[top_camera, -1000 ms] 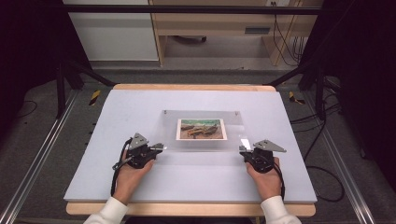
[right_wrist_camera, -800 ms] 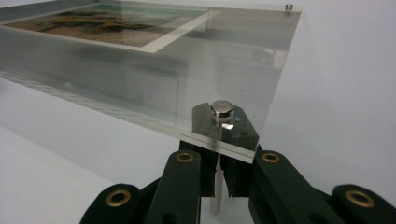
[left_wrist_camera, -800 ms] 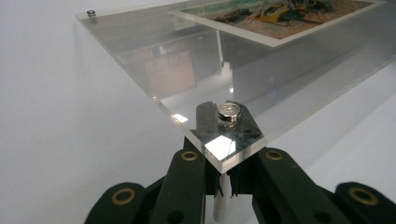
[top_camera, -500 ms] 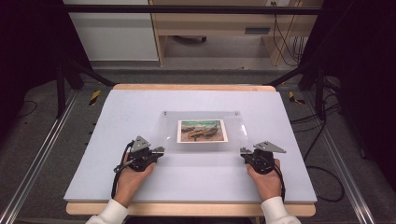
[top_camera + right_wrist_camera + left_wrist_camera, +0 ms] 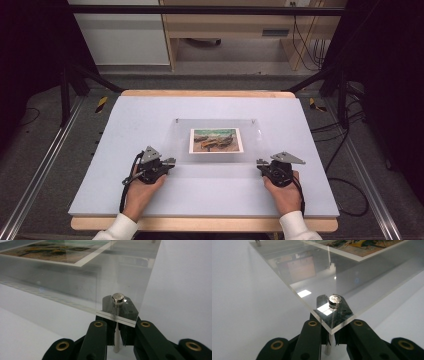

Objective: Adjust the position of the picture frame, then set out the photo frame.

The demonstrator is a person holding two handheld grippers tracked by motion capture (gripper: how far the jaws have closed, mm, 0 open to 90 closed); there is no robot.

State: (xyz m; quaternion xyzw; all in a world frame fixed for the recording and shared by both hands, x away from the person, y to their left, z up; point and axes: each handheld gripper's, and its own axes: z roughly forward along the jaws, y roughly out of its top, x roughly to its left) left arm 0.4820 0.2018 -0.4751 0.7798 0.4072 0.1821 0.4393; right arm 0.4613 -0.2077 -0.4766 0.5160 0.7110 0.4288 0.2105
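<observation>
Clear acrylic frame (image 5: pixel 216 141) (metal corner posts) sandwiches a landscape print (image 5: pixel 216 140).

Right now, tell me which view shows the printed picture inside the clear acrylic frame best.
The high view: the whole landscape picture lies flat and unclipped under the clear acrylic frame. The left gripper view catches one slanted corner of it at the top edge; the right gripper view shows a larger, oblique slice.

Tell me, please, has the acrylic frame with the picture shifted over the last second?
Yes. In the high view the acrylic frame has drifted slightly toward the person, away from the table's far edge.
</observation>
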